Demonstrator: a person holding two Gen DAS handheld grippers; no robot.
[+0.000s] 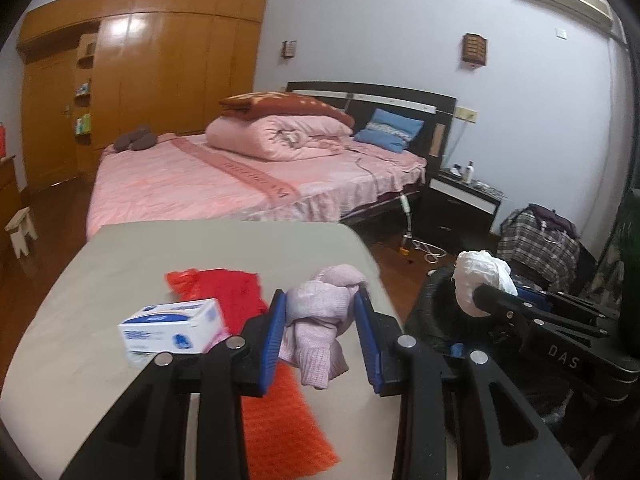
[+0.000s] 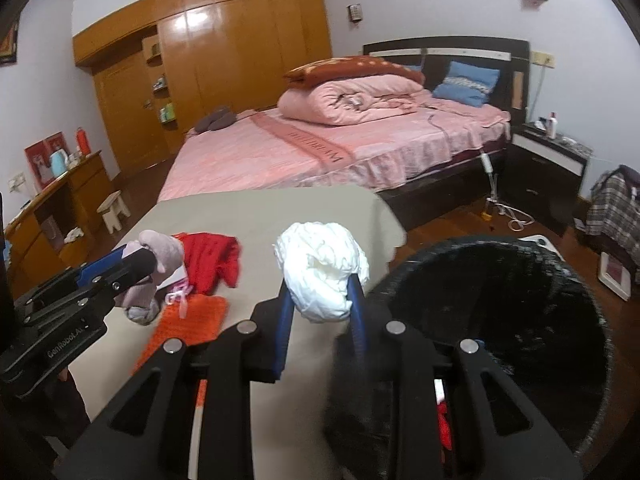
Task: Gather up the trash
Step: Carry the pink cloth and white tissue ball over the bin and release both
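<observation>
A bedroom fills the left wrist view: a bed with pink bedding [image 1: 224, 176] in the middle and a brown wooden wardrobe [image 1: 160, 68] in the upper left of the frame. In the lower half lies a grey table [image 1: 100, 280]. On it, in the lower left, a white and blue cardboard box [image 1: 172, 326] stands beside a red cloth [image 1: 236, 292], and an orange knitted mat [image 1: 280, 412] reaches to the lower middle. The left tool [image 1: 320, 328] is clenched on a pale pink knitted garment [image 1: 320, 316], which hangs between its blue pads above the table. At the right of the frame the right tool [image 1: 480, 296] grasps a crumpled white paper ball [image 1: 480, 280] above a black woven basket [image 1: 432, 308].

In the right wrist view the same bed [image 2: 320, 152] and wardrobe [image 2: 224, 40] are in the upper half, and the table [image 2: 260, 216] is in the middle. The right tool [image 2: 320, 304] presses both pads on the white paper ball [image 2: 322, 268], in the centre of the frame, just left of the basket rim [image 2: 592, 292] in the lower right. At the left edge the left tool [image 2: 148, 264] holds the pink garment [image 2: 152, 276] over the red cloth [image 2: 212, 260] and the orange mat [image 2: 188, 320].
</observation>
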